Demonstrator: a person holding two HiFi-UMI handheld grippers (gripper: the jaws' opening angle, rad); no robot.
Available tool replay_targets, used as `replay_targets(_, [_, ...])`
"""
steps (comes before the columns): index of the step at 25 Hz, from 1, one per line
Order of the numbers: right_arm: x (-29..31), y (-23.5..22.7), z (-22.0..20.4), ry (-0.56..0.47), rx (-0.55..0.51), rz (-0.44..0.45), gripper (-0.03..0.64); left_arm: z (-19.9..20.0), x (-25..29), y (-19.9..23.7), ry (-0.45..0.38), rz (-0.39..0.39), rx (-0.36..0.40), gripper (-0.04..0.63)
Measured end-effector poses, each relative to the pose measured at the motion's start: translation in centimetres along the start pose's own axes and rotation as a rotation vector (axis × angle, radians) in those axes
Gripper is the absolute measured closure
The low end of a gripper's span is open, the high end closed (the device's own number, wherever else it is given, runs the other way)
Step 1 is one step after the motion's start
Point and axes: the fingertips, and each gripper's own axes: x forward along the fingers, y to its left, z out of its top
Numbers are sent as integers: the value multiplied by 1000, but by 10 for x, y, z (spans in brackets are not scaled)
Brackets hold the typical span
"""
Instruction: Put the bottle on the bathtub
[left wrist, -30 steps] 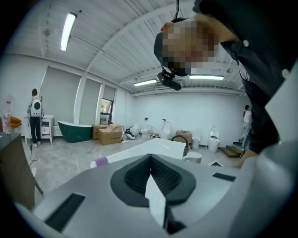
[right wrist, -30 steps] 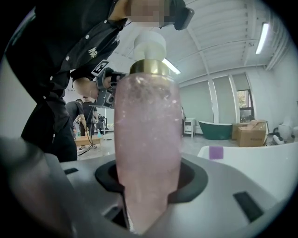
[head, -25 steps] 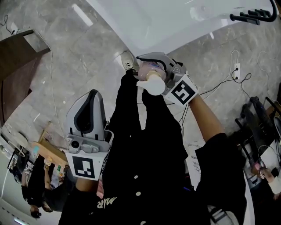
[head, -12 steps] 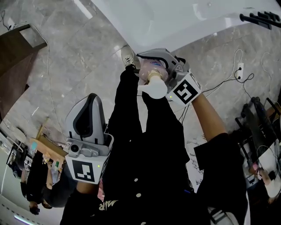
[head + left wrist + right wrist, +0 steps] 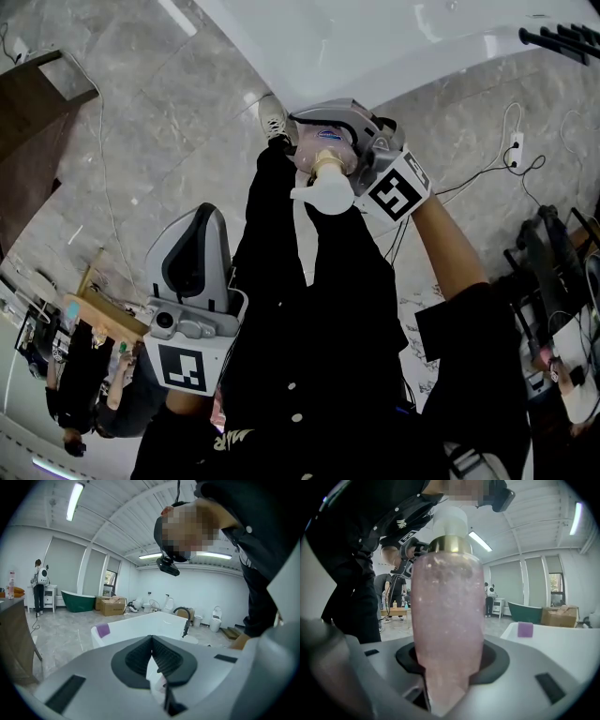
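Two grippers show in the head view. The right gripper (image 5: 323, 131), at upper centre, is clamped on a bottle (image 5: 322, 167); the right gripper view shows both dark pads pressed against the lower sides of the bottle (image 5: 447, 620), the jaws standing about half spread around it. The left gripper (image 5: 197, 225), at lower left, has its jaws pressed together with nothing between them, the pads meeting at the tip in the left gripper view (image 5: 152, 639).

The bottle's base is hidden low between the jaws, and in the head view the gripper covers most of its body. A small label on it is too small to read.

The bottle is translucent pink with a glittery look, a gold collar and a white cap. It is held in the air, apart from the white bathtub (image 5: 375, 47) along the top of the frame.
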Motion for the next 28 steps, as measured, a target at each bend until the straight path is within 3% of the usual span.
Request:
replay_targets(8, [1, 2, -21, 30, 4, -1, 407, -5, 1, 3, 4, 9, -11, 586])
replay_targets(20, [5, 3, -18, 14, 28, 4, 394, -7, -2, 12, 2, 30, -3, 586])
replay_targets(24, [6, 2, -18, 24, 95, 34, 254, -4, -3, 12, -11, 45, 11, 586])
replay_targets(28, [6, 8, -21, 43, 85, 45, 233, -1, -4, 10, -16, 46, 12, 586])
